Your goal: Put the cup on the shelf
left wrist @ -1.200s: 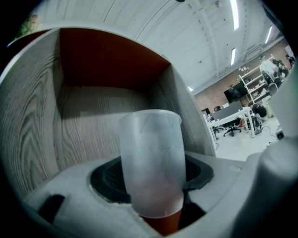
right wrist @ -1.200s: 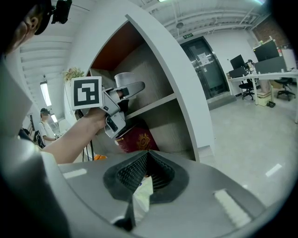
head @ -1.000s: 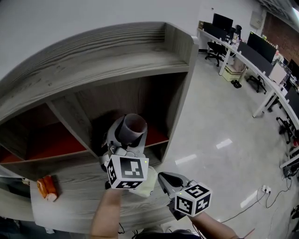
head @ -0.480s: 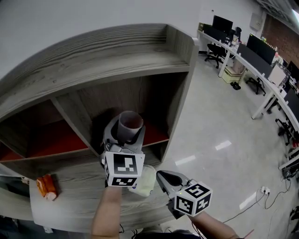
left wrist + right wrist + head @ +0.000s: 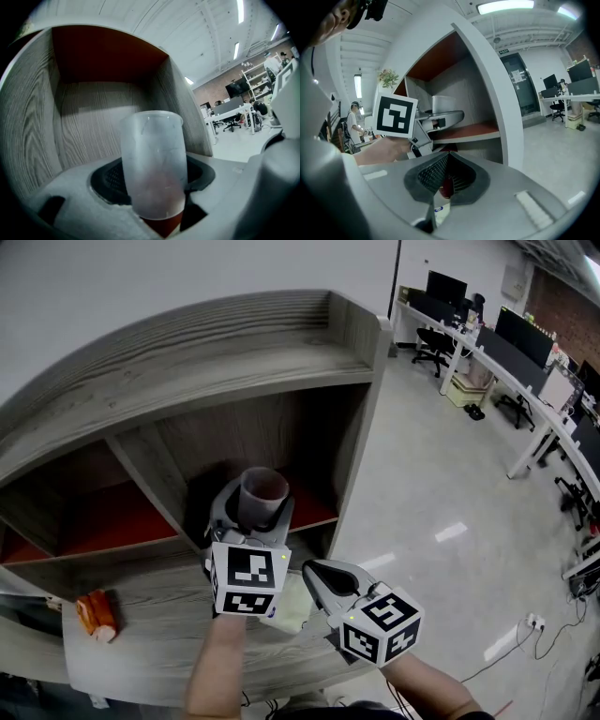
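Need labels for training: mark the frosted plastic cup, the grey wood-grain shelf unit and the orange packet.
frosted plastic cup [image 5: 152, 164], left gripper view, mid wall
grey wood-grain shelf unit [image 5: 234, 343], head view, top board
orange packet [image 5: 94, 613], head view, its middle

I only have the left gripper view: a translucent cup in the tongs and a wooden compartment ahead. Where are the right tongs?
Observer: The right tongs sit below and to the right of the cup, jaws together, holding nothing.
Operator: Which compartment am I facing?
Observer: The head view puts the cup in front of the shelf's right-hand compartment, beside the end panel.
Operator: Anything lying lower down?
Observer: An orange-and-white object lies on the wooden ledge, far left of the cup.
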`<action>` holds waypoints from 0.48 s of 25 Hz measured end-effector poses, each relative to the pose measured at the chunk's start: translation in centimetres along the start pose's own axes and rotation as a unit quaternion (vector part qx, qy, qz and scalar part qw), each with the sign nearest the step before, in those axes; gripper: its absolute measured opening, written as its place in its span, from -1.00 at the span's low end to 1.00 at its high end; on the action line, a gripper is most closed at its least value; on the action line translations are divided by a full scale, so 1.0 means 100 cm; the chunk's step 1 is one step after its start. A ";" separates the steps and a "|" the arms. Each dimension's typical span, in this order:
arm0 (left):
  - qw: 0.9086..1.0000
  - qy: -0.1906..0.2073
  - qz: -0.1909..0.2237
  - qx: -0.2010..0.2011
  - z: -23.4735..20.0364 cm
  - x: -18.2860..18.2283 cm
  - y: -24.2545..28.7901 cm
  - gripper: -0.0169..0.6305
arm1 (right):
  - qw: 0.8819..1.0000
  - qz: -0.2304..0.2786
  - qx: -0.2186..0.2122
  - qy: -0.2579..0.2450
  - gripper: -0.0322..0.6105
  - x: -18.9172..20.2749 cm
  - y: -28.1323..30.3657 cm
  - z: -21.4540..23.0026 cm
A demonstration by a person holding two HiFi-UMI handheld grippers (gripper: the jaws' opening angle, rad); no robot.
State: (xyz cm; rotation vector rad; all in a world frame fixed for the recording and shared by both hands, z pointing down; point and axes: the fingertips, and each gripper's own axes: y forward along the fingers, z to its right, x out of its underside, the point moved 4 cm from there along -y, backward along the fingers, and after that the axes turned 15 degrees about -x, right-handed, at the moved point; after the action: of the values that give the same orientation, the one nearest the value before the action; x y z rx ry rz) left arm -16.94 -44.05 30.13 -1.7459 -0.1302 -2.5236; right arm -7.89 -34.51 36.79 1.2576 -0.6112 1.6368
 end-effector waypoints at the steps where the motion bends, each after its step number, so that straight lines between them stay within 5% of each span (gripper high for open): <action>1: 1.000 -0.001 -0.002 0.001 0.001 0.000 0.000 -0.08 | 1.000 0.003 -0.001 -0.002 -0.90 -0.003 0.000 0.000; 12: 1.000 -0.008 -0.006 -0.004 0.002 0.003 0.001 0.04 | 1.000 0.006 -0.003 0.004 -0.90 -0.002 -0.002 0.001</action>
State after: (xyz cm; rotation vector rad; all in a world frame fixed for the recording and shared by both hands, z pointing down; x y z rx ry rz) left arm -16.84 -44.08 30.50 -1.7744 -0.1317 -2.5215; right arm -7.65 -34.60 36.57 1.2437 -0.6186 1.6478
